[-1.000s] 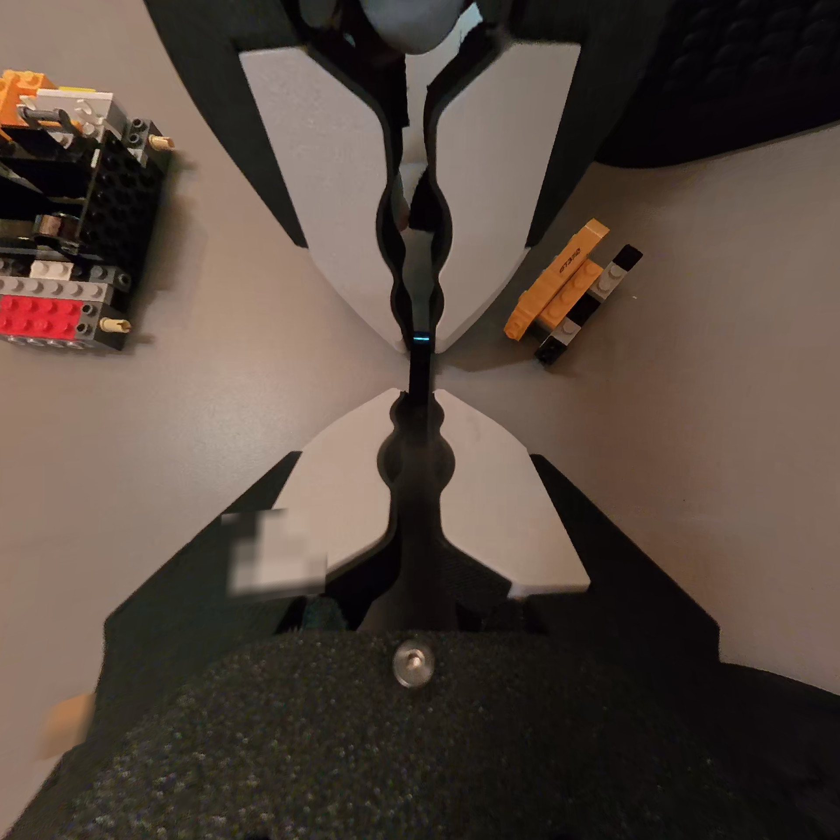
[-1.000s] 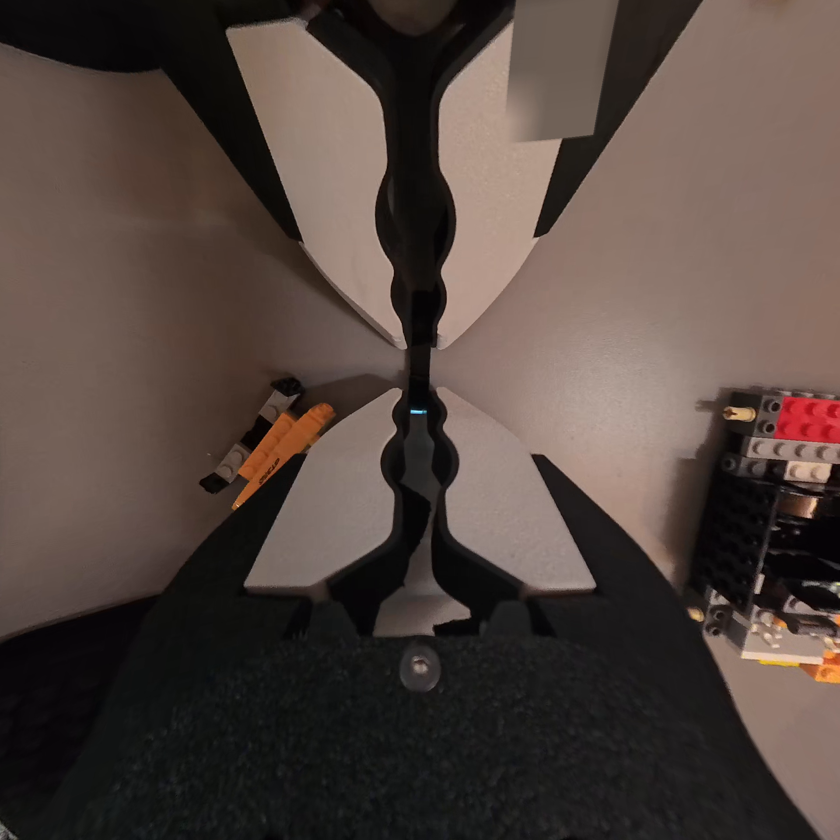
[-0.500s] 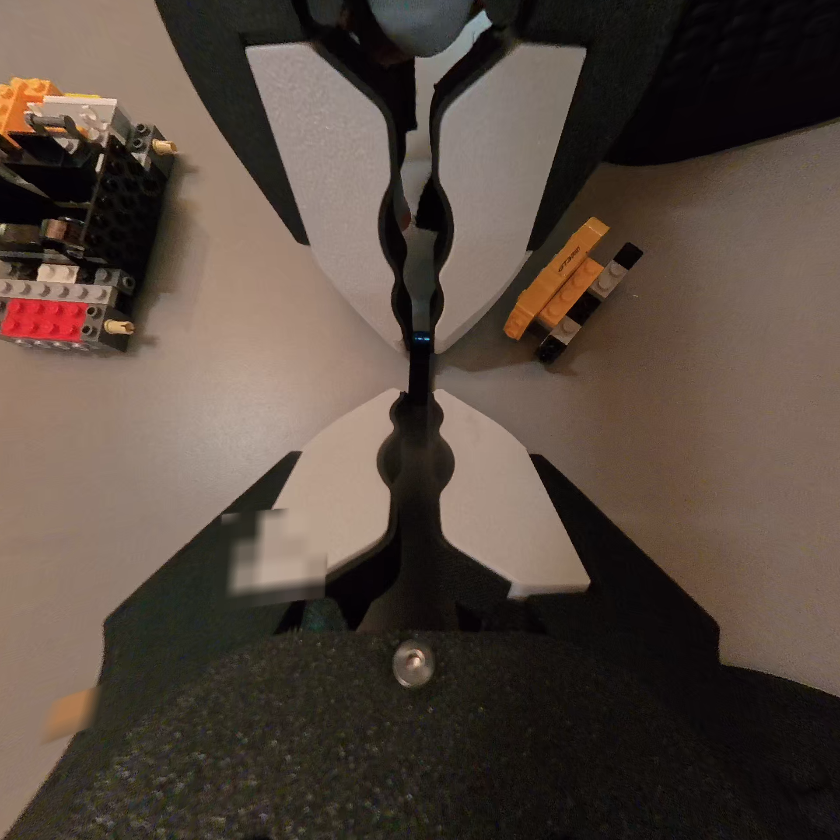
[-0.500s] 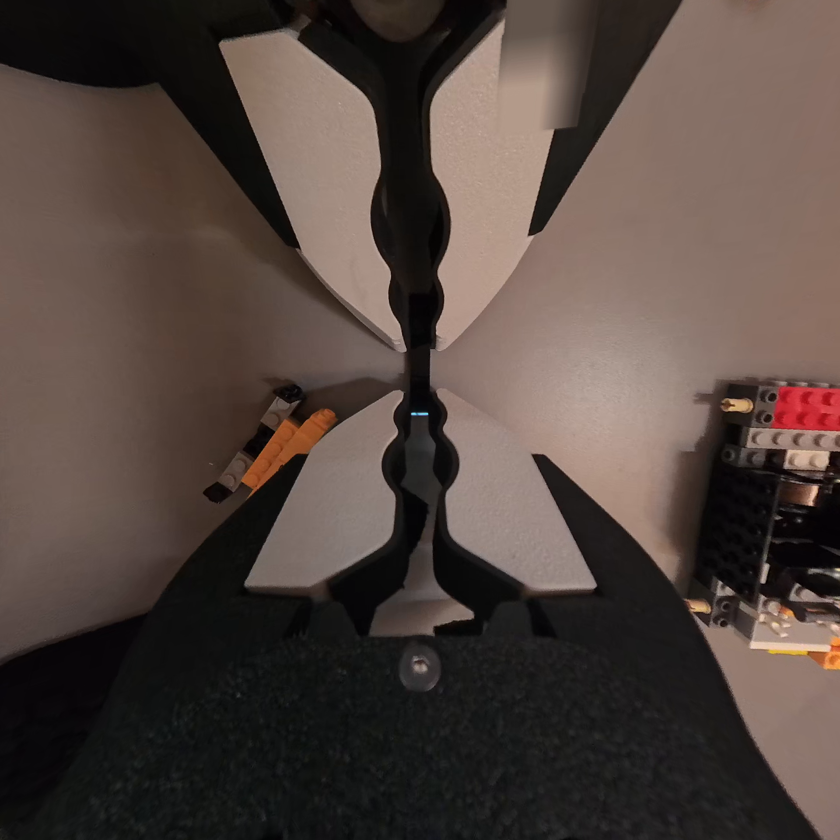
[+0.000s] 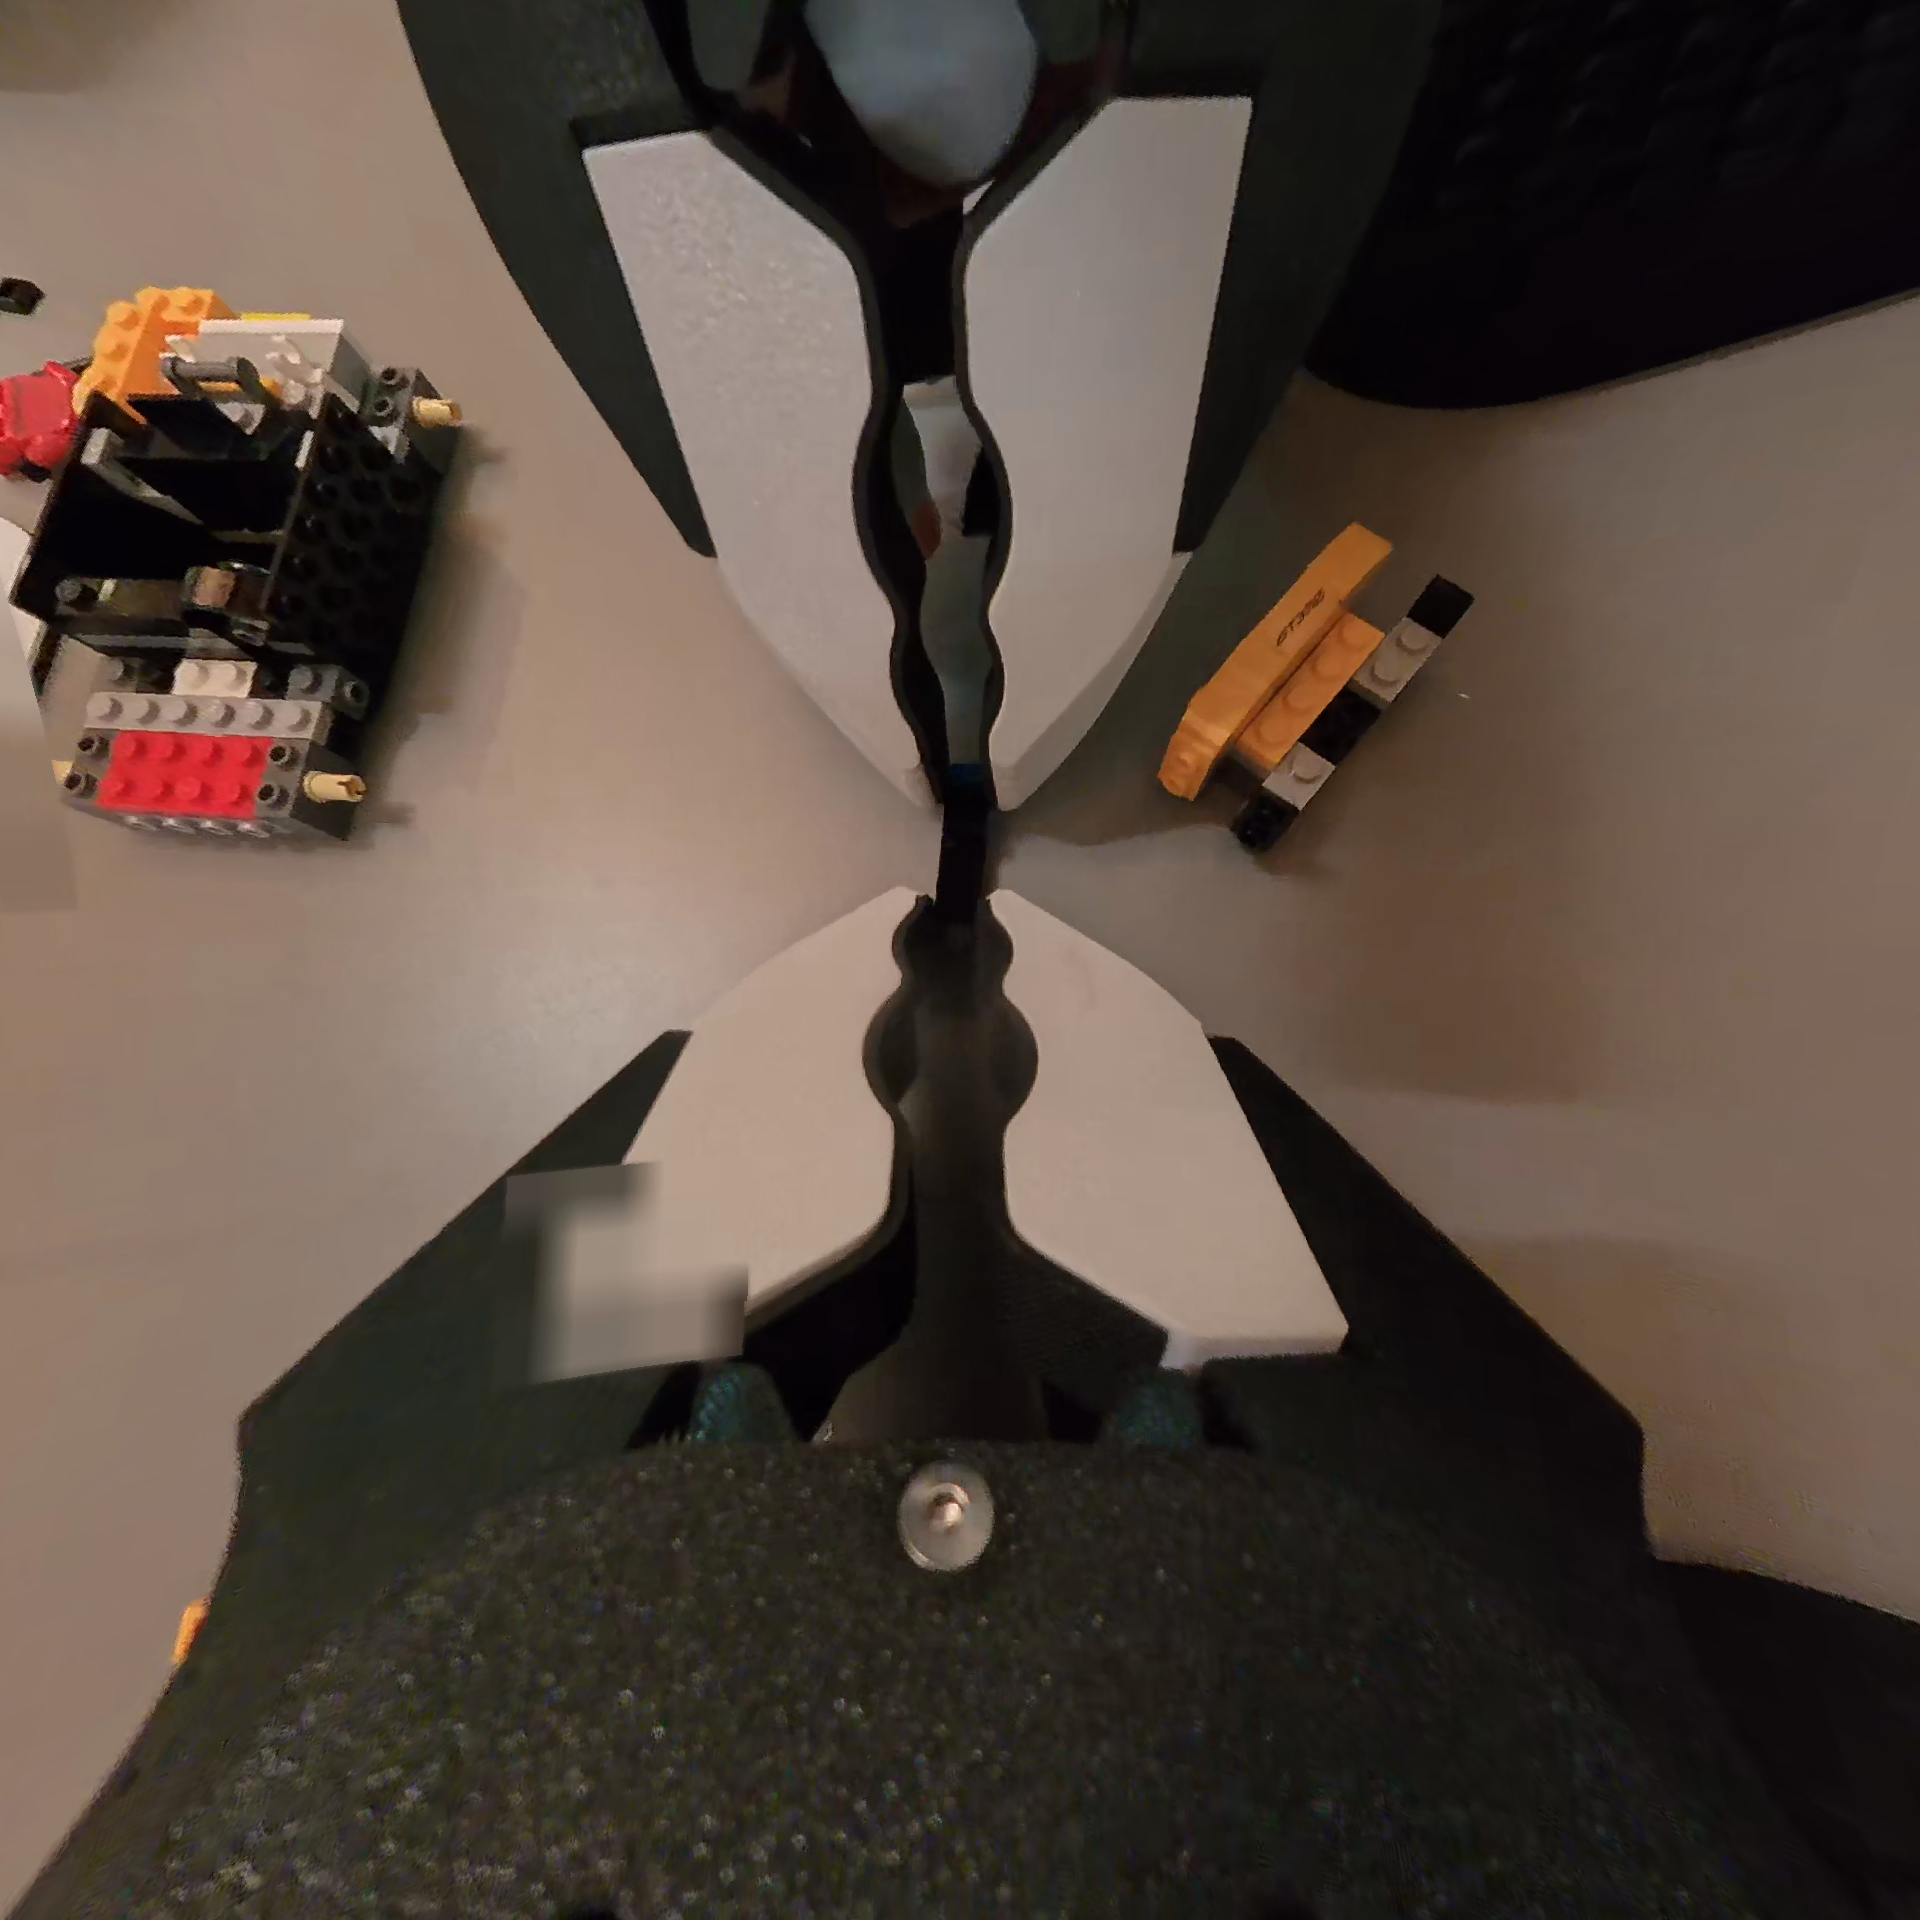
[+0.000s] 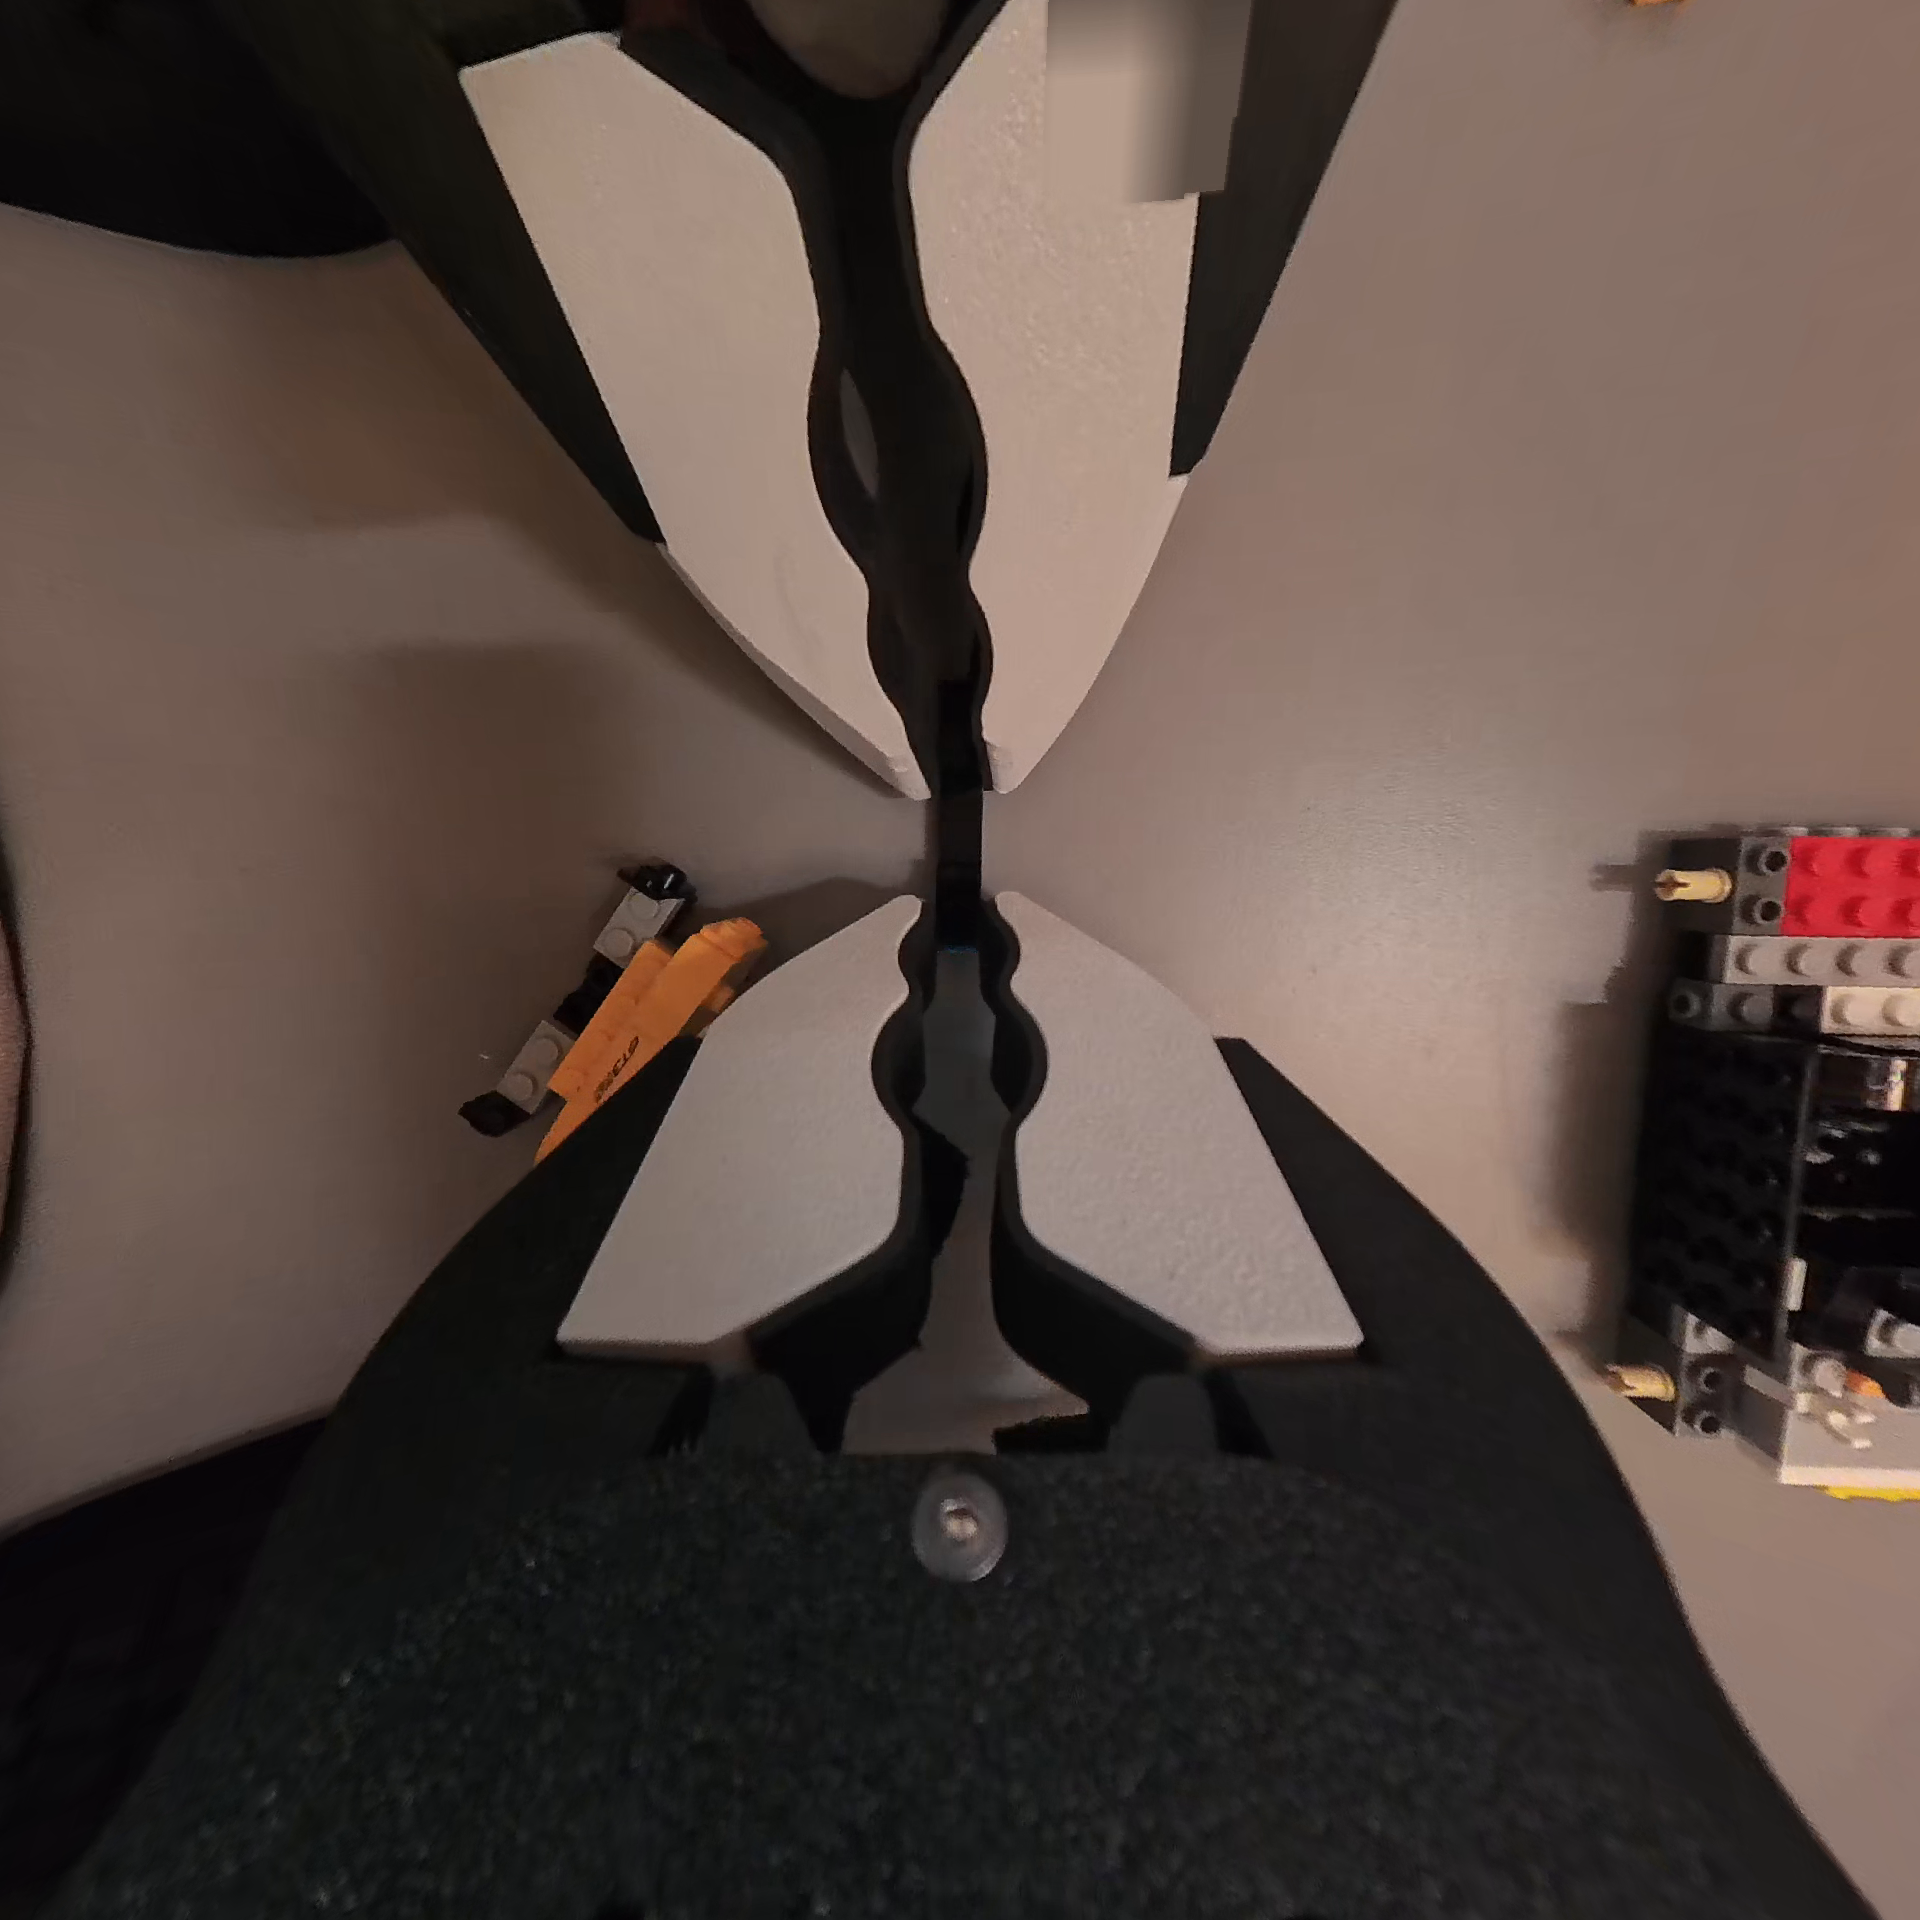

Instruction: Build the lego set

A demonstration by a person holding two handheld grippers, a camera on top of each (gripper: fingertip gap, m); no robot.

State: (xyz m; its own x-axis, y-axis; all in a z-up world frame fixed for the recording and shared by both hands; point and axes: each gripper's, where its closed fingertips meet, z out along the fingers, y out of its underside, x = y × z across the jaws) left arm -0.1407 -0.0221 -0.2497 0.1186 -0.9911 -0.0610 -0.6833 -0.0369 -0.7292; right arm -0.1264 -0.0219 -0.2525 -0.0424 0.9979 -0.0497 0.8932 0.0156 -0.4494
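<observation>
Right, my left gripper and right gripper meet tip to tip over the table, and both sets of fingers are pinched narrow on one thin black piece that bridges the gap between them. In the left wrist view the piece runs from my own white fingers straight up into the other gripper's pair, with a faint blue glint near its far end. In the right wrist view I see the same thing mirrored: the black strip goes from my near fingers into the opposite ones.

Moving out from there, a small orange, grey and black sub-assembly lies flat on the table just to the side of the far fingers; in the right wrist view that same sub-assembly sits beside my near left finger, partly tucked behind the gripper body.

Farther off, well apart from the fingers, the main lego build stands on the table: black frame, a red plate on a grey base, tan pins poking out of the side, orange and white bricks at the far end. In the right wrist view the build sits at the frame edge, cut off.
</observation>
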